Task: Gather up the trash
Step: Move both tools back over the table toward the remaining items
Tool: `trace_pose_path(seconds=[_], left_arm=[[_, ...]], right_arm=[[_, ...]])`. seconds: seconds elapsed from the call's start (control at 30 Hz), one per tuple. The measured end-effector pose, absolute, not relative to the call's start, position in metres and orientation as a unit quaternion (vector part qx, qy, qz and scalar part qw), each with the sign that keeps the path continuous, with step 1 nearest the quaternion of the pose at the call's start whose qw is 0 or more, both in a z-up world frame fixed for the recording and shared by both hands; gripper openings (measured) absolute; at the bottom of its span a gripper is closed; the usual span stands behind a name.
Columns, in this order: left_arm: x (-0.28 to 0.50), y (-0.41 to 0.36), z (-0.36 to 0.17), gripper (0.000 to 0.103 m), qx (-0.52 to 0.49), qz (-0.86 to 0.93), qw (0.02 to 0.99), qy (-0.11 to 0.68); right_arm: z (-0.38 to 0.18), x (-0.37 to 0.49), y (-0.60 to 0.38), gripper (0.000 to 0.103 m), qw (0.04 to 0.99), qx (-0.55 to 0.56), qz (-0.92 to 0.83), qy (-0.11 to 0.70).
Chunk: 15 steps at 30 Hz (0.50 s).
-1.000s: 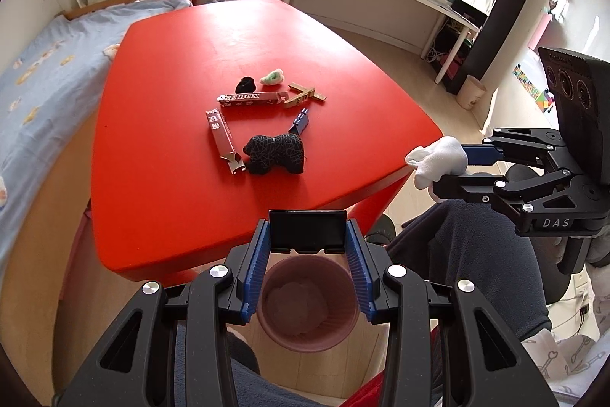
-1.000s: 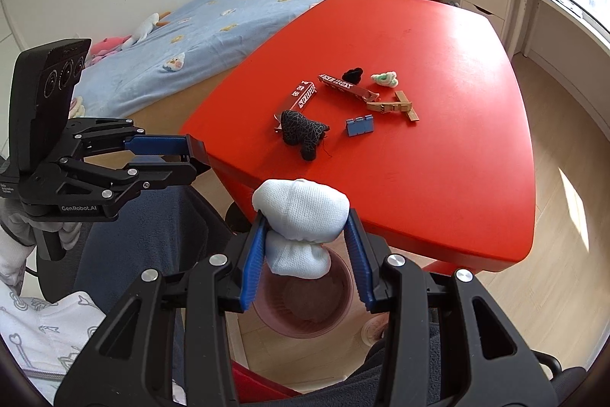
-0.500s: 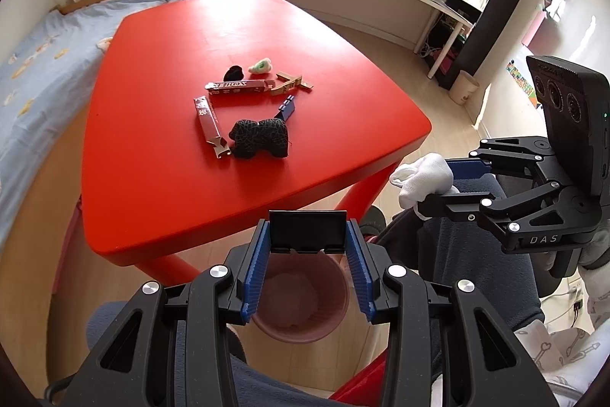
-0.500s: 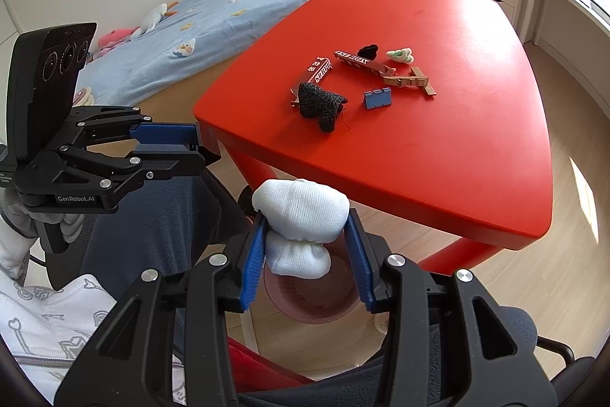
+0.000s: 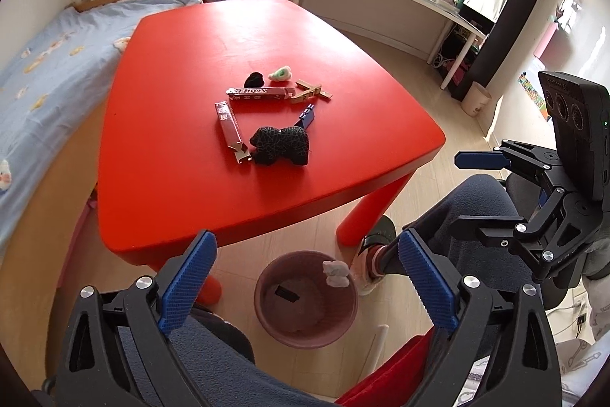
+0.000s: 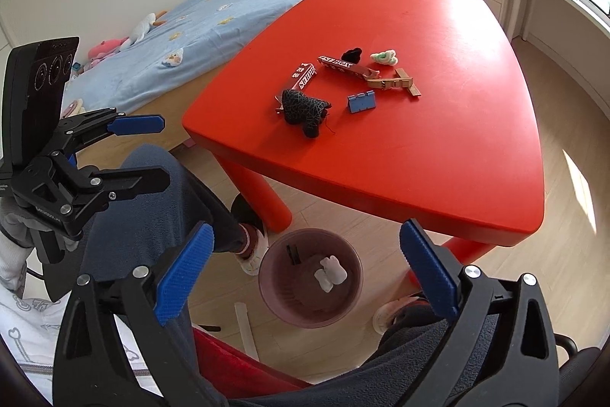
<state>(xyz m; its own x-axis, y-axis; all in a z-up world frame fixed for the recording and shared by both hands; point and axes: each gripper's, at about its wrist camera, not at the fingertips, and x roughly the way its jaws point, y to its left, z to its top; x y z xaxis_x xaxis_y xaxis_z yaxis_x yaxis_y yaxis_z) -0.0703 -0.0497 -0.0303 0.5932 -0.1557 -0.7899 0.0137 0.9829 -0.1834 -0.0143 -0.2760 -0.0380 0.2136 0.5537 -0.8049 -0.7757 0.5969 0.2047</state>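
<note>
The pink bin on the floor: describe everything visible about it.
The pink bin is a small round open-topped basket, seemingly dull pink plastic with ribbed inner walls. It stands upright on the wooden floor beside a leg of the red table, near the person's shoe. Inside are a white wad and a small black piece. Both grippers stand open above it, neither touching it.

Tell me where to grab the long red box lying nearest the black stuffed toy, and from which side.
Take the red box across its narrow width near the middle, coming straight down from above. It lies flat on the red table, so only its long side edges offer a hold. Stay off the end by the black toy, which sits right against it; a wide-open claw would probably catch the toy there.
</note>
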Motion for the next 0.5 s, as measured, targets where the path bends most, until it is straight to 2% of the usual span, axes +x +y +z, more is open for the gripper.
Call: trace_pose_path(seconds=[0.5], left_arm=[[-0.0698, -0.0432, -0.0319, 0.095, -0.089, -0.036, 0.887, 0.452]], right_arm=[[-0.0420, -0.0091, -0.2802, 0.100, 0.772, -0.114, 0.420, 0.464]])
